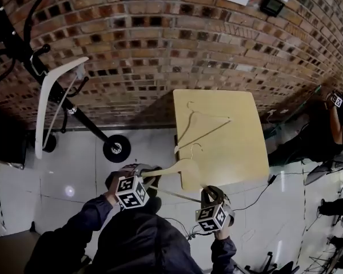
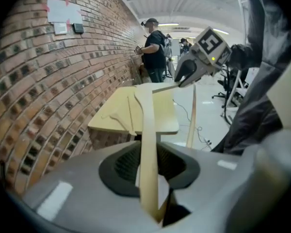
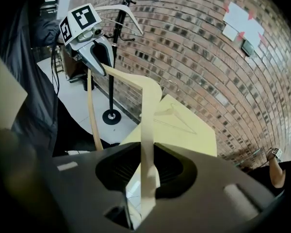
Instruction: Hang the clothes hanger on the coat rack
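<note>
Head view: left gripper (image 1: pixel 147 179) at 7 o'clock of frame centre, right gripper (image 1: pixel 208 192) at 5 o'clock; both are low in the frame, above the person's dark sleeves.

Hanger (image 1: pixel 180 168) is wooden and carried off the table between the two grippers; its hook points to 12 o'clock, and its lower bar runs from gripper to gripper.

Left gripper view: fingers pinch one arm of the hanger, and the wood runs straight up out of the jaws toward 12 o'clock; the right gripper shows at 1 o'clock, clamped on the far end.

Right gripper view: fingers pinch the other arm of the hanger, and the wood rises between the pads; the left gripper is at 11 o'clock on the opposite tip.

Table (image 1: pixel 240 153) is yellow and stands at 1 o'clock of the grippers, against the brick wall (image 1: pixel 160 39); a second hanger (image 1: pixel 202 125) lies flat on it.

Coat rack (image 1: pixel 74 110) is a black pole at 10 o'clock, well apart from the held hanger; its round base (image 1: pixel 116 148) is on the pale floor (image 1: pixel 74 170); a white hanger (image 1: pixel 46 100) hangs from its pegs.

Another person (image 1: pixel 334 124) stands at 3 o'clock, by the wall.
</note>
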### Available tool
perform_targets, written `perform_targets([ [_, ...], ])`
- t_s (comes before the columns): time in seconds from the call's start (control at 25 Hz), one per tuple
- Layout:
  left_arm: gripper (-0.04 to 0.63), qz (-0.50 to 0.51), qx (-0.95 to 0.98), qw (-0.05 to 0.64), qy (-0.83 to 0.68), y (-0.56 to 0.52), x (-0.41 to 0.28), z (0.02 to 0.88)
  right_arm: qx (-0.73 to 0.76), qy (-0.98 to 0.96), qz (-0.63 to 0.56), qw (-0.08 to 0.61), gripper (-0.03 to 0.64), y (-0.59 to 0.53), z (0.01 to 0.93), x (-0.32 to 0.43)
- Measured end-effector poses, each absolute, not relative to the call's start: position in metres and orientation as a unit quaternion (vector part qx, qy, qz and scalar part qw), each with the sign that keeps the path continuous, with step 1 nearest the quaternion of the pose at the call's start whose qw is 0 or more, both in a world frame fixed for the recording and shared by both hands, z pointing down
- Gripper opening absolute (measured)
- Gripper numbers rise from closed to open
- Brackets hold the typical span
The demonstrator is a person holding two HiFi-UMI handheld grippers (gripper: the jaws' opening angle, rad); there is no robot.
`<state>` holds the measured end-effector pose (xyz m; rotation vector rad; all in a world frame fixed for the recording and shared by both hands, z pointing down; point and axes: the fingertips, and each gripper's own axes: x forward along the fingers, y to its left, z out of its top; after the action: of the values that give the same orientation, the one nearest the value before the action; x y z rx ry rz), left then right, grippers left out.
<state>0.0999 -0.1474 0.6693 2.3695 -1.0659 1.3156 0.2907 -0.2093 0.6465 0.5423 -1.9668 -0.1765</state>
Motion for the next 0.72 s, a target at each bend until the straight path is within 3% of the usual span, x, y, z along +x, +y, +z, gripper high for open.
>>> perform_targets([
  [0.72, 0.1, 0.405, 0.71, 0.113, -0.565, 0.081, -0.07, 0.598, 0.107, -0.85, -0.246, 0.454, 0.094, -0.048, 0.569, 0.085],
])
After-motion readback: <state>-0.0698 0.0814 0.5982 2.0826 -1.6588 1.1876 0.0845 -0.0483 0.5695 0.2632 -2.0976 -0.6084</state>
